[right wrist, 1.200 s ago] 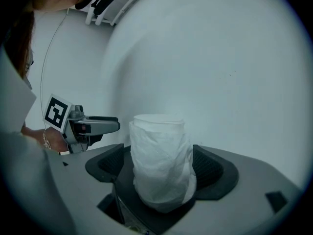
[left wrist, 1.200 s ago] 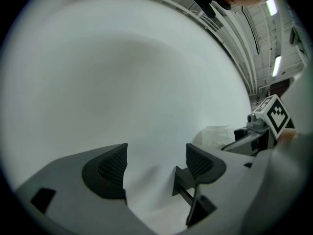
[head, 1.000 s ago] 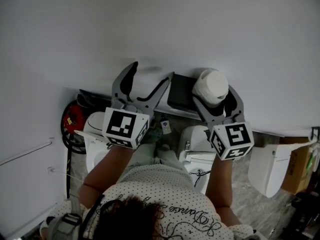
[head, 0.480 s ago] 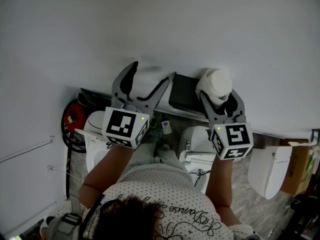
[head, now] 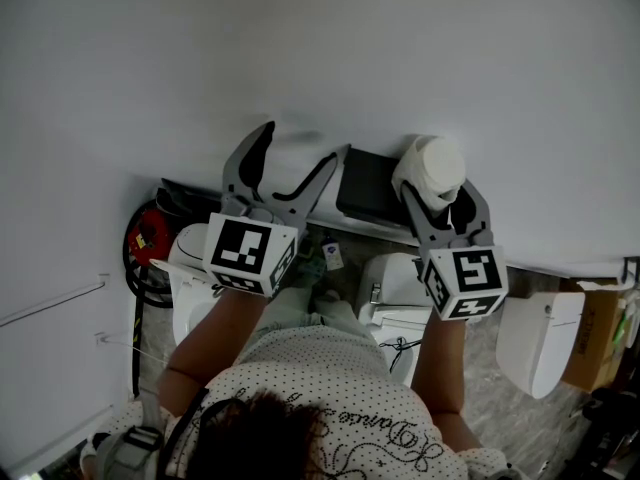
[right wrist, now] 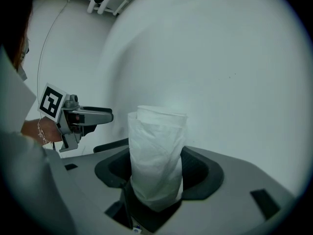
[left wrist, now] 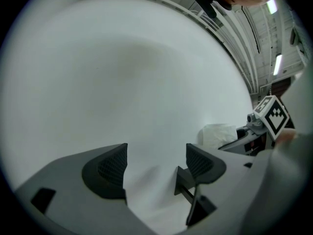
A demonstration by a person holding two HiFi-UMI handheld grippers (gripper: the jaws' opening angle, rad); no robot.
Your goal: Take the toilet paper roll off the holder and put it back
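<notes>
- The right gripper [right wrist: 156, 169] has its two jaws clasped around the toilet paper roll [right wrist: 157, 148]. The jaws have just been closing, and the roll now fills the gap between them, with a pad against each side.
- The roll stands on end between the jaws. Its lower half sits deep between the pads and its top sticks out past the jaw tips, close to the white wall [head: 300, 48].
- The paper looks soft and loosely wound, with creases where the pads meet it. My judgement is that a harder squeeze would crush it, so a grip just firm enough to stop it slipping is best.
- The dark holder [head: 362, 183] sits just outside this gripper's left jaw, against the wall. No view shows whether a bar of the holder runs inside the roll.
- The step in hand appears to be freeing the roll. It should probably be drawn off along the line of the holder's bar, away from the dark box and kept square. A tilted pull could snag the core or tear the paper.
- The left gripper [left wrist: 155, 166] has its jaws spread apart with only bare wall between them. It is off to the outer side of the holder and well clear of the roll.
- The left gripper could wait where it is, ready to steady the holder if the roll sticks.
</notes>
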